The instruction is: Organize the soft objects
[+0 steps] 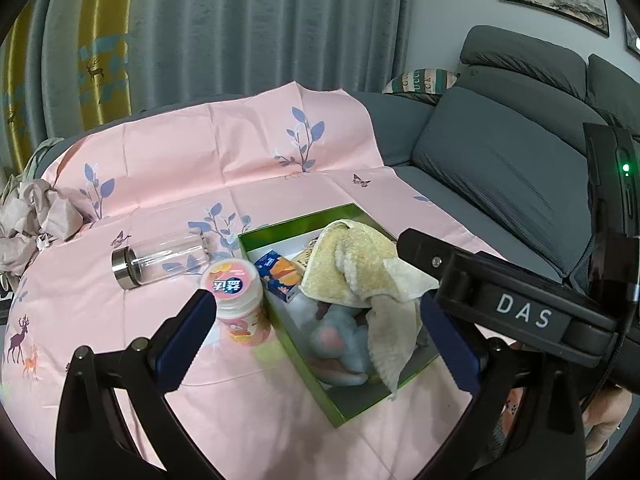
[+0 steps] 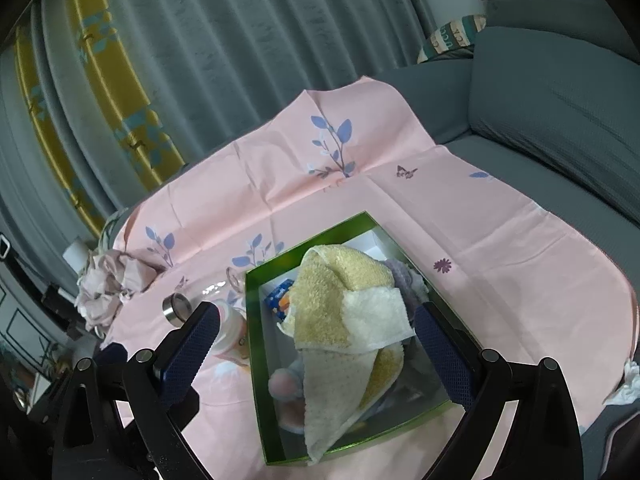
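A green box (image 1: 280,322) (image 2: 256,364) lies on a pink sheet (image 1: 192,168). In it are a yellow and white towel (image 1: 360,268) (image 2: 340,312), a blue and pink plush toy (image 1: 340,332) (image 2: 284,388) and a small blue packet (image 1: 278,272) (image 2: 278,298). The towel drapes over the plush and hangs over the box's near rim. My left gripper (image 1: 316,332) is open above the box's near left part, empty. My right gripper (image 2: 316,344) is open just above the towel, empty; its body shows in the left wrist view (image 1: 500,300).
A pink-capped bottle (image 1: 238,304) (image 2: 232,336) stands against the box's left wall. A clear glass bottle with a steel cap (image 1: 160,258) (image 2: 178,308) lies left of it. Crumpled cloth (image 1: 28,216) (image 2: 108,284) is at far left. A grey sofa (image 1: 500,168) rises behind and right.
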{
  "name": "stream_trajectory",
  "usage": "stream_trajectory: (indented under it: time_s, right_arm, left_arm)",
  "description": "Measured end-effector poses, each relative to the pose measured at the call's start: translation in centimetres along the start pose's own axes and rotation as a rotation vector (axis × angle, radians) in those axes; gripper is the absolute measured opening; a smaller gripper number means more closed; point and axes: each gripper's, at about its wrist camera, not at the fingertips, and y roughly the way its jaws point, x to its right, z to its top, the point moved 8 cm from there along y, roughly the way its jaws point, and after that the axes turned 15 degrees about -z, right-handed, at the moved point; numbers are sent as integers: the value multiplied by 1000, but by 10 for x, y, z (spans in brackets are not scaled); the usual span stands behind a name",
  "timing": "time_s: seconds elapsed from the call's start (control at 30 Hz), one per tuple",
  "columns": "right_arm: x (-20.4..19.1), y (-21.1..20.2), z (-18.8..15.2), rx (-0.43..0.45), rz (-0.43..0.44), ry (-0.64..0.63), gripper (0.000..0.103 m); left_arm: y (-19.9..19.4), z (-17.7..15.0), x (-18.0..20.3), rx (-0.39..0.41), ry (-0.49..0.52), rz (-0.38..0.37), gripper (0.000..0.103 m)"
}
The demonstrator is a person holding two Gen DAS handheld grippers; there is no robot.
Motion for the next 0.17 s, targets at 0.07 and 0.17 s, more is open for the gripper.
stream_trajectory:
  time_s: [0.07,0.17]
  right_arm:
    - [-3,-1,-1,-3,6,-3,98]
    - [-6,-4,-3,1,2,-16,98]
  left_arm:
    - [-3,0,-2,7,2,1,102]
    - [-7,-1,-3,15,3,6,102]
